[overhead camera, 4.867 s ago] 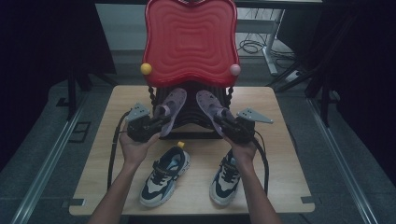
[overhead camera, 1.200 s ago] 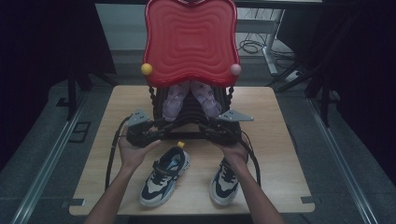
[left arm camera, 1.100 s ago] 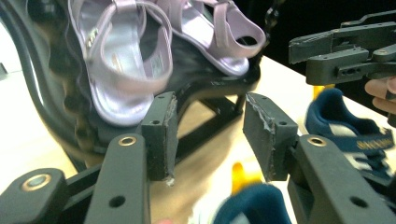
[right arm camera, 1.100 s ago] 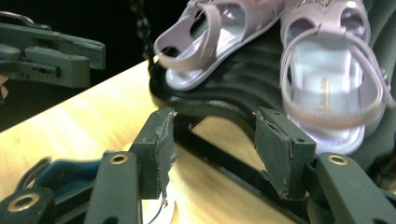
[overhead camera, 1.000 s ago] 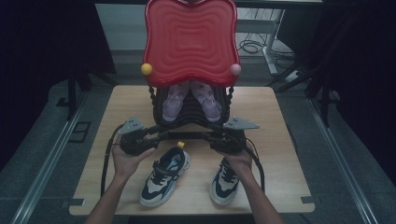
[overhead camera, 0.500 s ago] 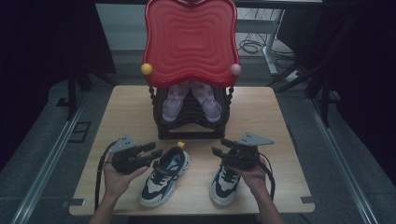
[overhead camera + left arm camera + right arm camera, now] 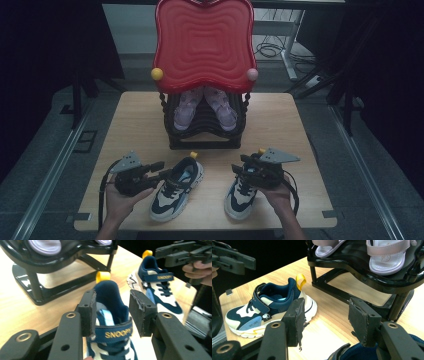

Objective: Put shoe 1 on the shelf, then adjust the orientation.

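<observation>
Two navy, white and blue sneakers stand at the table's front: the left sneaker [image 7: 175, 191] [image 7: 268, 305] and the right sneaker [image 7: 240, 192] [image 7: 160, 287]. My left gripper [image 7: 159, 171] [image 7: 112, 305] is open, its pads either side of the left sneaker's heel collar [image 7: 110, 293], just above the SNOOPY strap. My right gripper [image 7: 241, 169] [image 7: 325, 317] is open over the right sneaker's heel, whose navy collar [image 7: 359, 352] shows beneath the jaws. Neither pair of pads presses on a shoe.
A black shoe rack [image 7: 205, 131] with a red wavy top [image 7: 204, 42] stands mid-table, just behind the sneakers. Two pink sandals [image 7: 205, 107] [image 7: 387, 255] lie on its shelf. The wooden table [image 7: 300, 125] has bare room left and right of the rack.
Both grippers let go of the pink sandals on the rack, drew back toward the front edge and came down at the heels of the two sneakers.
</observation>
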### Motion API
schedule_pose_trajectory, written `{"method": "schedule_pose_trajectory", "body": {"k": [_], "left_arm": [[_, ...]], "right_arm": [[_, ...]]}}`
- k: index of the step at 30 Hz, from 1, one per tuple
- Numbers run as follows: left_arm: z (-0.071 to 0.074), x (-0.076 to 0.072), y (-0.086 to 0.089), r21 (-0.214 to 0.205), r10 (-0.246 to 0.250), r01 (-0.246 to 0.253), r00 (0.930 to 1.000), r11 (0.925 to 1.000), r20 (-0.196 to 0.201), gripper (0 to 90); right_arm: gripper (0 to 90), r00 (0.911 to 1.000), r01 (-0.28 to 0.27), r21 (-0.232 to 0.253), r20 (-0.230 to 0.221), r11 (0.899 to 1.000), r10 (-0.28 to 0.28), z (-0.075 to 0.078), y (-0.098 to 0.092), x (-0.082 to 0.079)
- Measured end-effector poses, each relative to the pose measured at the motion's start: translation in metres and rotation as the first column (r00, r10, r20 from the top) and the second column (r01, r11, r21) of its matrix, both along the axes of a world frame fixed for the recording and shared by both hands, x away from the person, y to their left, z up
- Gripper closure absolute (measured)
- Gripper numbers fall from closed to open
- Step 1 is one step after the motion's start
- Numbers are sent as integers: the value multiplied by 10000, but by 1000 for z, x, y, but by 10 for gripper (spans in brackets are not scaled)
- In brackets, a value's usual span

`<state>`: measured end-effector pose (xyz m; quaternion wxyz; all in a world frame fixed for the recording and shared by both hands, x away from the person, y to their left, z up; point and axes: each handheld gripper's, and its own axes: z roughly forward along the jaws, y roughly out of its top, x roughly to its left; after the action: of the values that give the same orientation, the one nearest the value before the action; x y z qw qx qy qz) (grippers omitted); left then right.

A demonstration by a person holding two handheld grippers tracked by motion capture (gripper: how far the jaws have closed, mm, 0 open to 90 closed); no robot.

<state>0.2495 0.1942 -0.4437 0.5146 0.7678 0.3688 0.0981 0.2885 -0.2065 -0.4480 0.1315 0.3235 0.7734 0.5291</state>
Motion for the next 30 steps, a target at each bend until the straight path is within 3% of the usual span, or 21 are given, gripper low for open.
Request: {"method": "schedule_pose_trajectory", "body": {"k": [7, 19, 30], "left_arm": [[6, -4, -4, -17, -217, 217, 9998, 9998, -7, 587], [4, -14, -12, 315, -636, 643, 9977, 9974, -232, 865], [-12, -26, -12, 254, -847, 869, 9933, 9959, -788, 894]], "right_arm": [[471, 10000, 40, 85, 35, 10000, -40, 2, -6, -1], [473, 9992, 405, 152, 35, 9991, -406, 1, -20, -2], [473, 9986, 531, 137, -72, 9985, -530, -1, -22, -2]]}}
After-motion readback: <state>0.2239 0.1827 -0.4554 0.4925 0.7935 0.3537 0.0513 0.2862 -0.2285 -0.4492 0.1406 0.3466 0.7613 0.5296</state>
